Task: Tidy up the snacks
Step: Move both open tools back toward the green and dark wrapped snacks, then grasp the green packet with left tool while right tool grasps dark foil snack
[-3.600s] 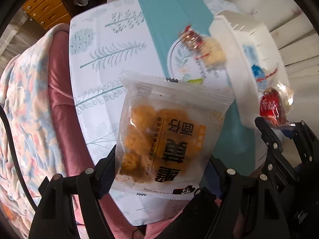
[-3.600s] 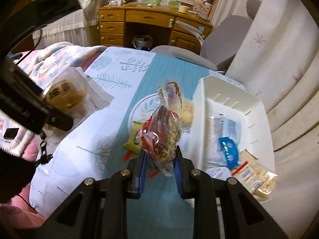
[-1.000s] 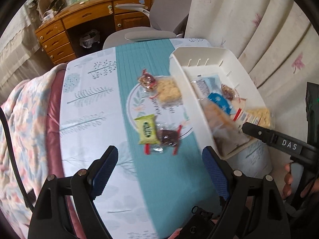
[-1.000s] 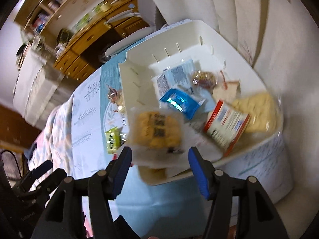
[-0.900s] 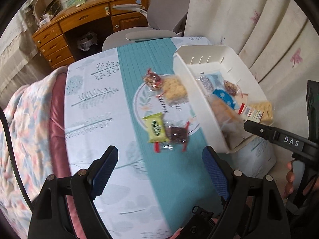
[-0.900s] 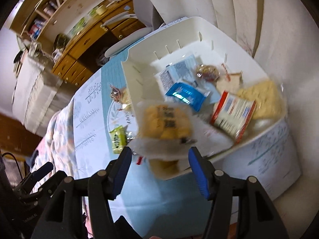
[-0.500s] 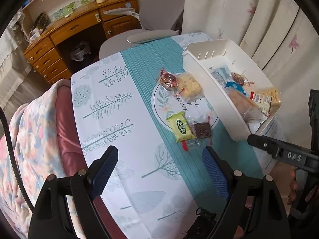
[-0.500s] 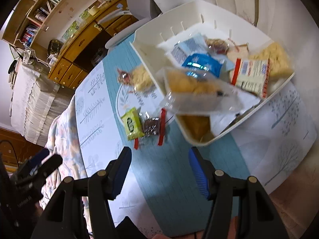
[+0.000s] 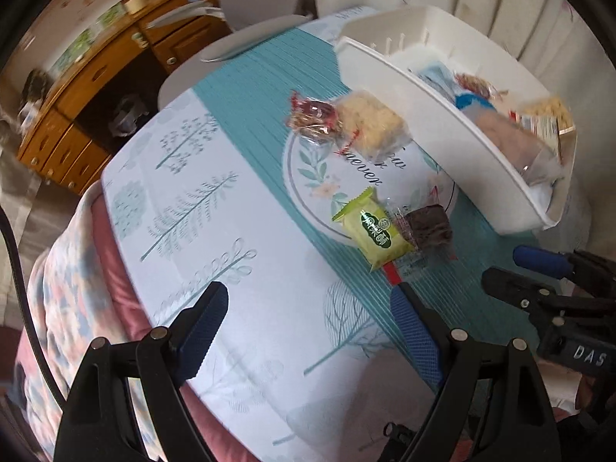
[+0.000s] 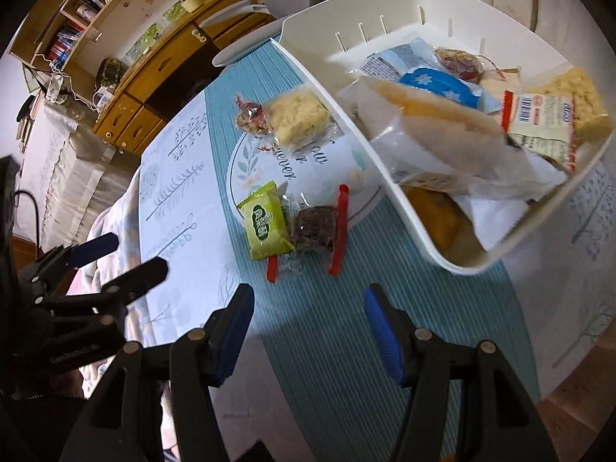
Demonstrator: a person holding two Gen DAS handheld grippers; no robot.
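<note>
In the white basket (image 10: 389, 188) the cookie bag (image 10: 435, 131) now lies dropped; both hand-held grippers, left (image 9: 308, 319) and right (image 10: 308, 319), hover spread apart, empty.

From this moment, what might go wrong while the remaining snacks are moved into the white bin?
1. The green packet and the brown snack lie touching; the open right gripper may grab both or push one away.
2. The white bin is crowded near its front; the large clear bag leans up toward the rim, so another snack dropped there may slide out.
3. The left gripper is close by, so the two may collide.
</note>
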